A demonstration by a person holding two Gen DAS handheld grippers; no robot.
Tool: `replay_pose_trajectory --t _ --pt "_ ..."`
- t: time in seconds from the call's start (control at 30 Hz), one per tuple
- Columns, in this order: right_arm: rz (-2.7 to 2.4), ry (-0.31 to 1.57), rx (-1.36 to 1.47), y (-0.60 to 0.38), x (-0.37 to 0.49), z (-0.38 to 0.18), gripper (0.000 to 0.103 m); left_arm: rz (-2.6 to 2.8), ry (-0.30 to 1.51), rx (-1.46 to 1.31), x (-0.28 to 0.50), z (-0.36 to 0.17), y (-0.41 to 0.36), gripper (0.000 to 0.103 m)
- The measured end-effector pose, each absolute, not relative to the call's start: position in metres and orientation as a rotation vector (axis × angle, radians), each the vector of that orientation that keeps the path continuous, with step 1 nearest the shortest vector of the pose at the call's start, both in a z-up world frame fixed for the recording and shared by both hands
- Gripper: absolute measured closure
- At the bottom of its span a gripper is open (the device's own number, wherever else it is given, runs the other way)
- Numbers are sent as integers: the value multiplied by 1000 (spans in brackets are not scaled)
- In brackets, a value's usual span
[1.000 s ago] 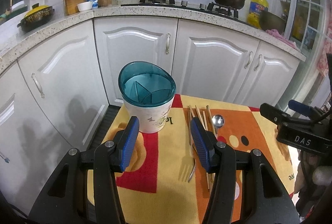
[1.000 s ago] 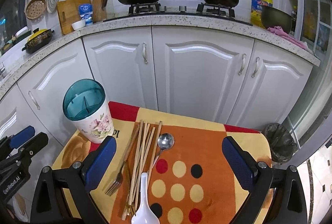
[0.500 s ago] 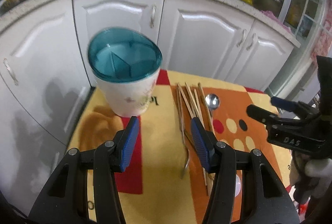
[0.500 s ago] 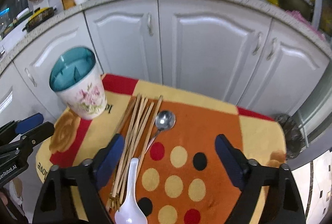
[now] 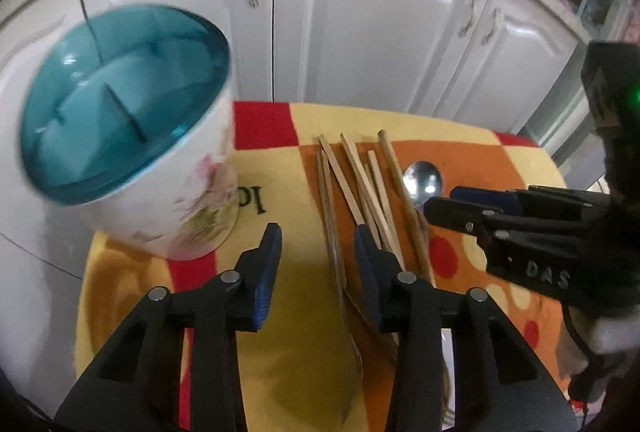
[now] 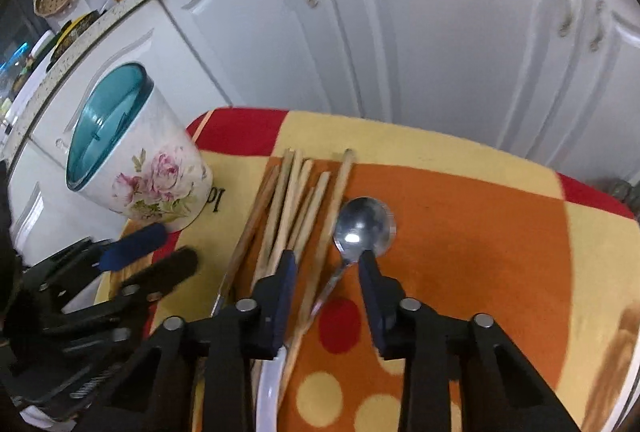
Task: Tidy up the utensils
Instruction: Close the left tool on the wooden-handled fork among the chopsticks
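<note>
A white floral utensil holder point(image 5: 132, 135) with a teal divided insert stands at the table's far left; it also shows in the right wrist view point(image 6: 136, 167). Several wooden chopsticks point(image 5: 368, 187) point(image 6: 296, 203), a metal spoon point(image 5: 422, 181) point(image 6: 362, 228) and a fork point(image 5: 340, 272) lie on the patterned cloth. A white spoon point(image 6: 266, 396) lies near the front. My left gripper point(image 5: 318, 256) is open and empty, low over the fork handle. My right gripper point(image 6: 328, 276) is open, its jaws on either side of the metal spoon's handle and one chopstick.
The table is small, with a yellow, red and orange cloth point(image 6: 460, 232). White cabinet doors point(image 5: 380, 23) stand close behind it. The right gripper's body point(image 5: 540, 244) crosses the right side of the left wrist view.
Both grippers have dropped and moved forward toward the utensils. The right gripper's jaws have narrowed from wide open and now sit around the spoon handle. The utensils have not moved.
</note>
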State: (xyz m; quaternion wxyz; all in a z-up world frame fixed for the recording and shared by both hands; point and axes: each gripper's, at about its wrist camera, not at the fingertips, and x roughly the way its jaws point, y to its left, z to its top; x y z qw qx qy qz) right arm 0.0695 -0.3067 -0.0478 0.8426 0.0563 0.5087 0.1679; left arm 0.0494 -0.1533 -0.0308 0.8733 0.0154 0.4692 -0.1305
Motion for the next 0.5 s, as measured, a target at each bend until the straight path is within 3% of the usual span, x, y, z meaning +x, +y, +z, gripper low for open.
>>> replay_pose_trajectory --t 0.23,0.3,0.37,0.5 --pt "404 1149 143 -296 89 -71 96 -253 1060 51 76 -56 -163 80" --pt "417 1146 162 -299 89 -73 96 -277 1077 24 80 -60 -164 83" --pt "427 1146 180 -303 86 -73 101 -306 1085 9 80 -59 -165 95" --pt "450 1123 174 -312 69 -64 101 -330 1085 29 67 -56 -162 99"
